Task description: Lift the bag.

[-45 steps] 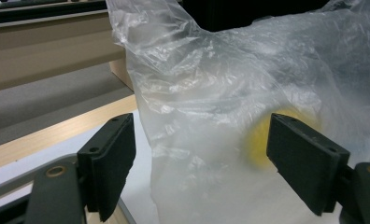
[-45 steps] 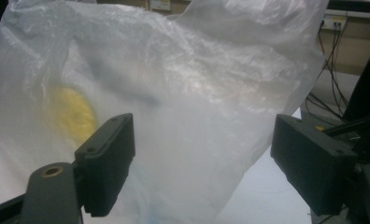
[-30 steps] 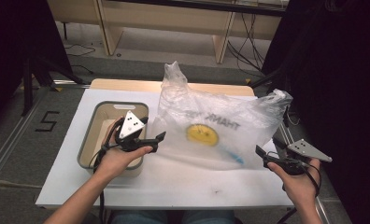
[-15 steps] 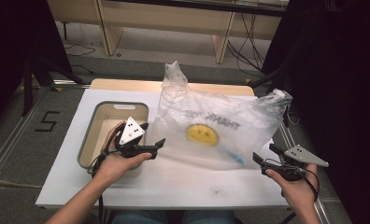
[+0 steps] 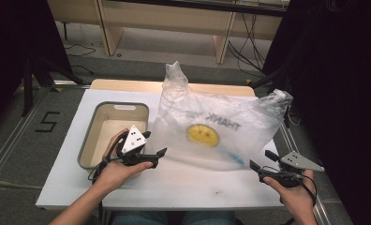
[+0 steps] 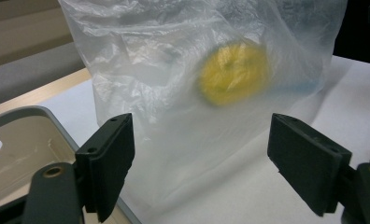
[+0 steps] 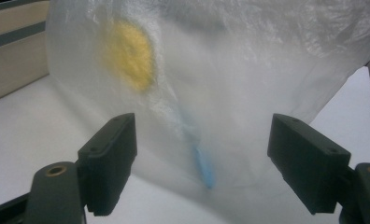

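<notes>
Between my two grippers stands the clear plastic bag (image 5: pixel 221 126) — a yellow round thing (image 5: pixel 203 134) and a blue stick (image 7: pixel 203 165) show through it. My left gripper (image 5: pixel 154 154) and right gripper (image 5: pixel 260 160) both gape wide, holding nothing. Just beside my left one sits the beige bin (image 5: pixel 95 131), bare inside.

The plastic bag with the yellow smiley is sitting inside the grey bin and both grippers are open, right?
Not quite. The plastic bag stands on the white table, beside the grey bin, not inside it; the high view shows this. The left gripper and right gripper are indeed open.
</notes>
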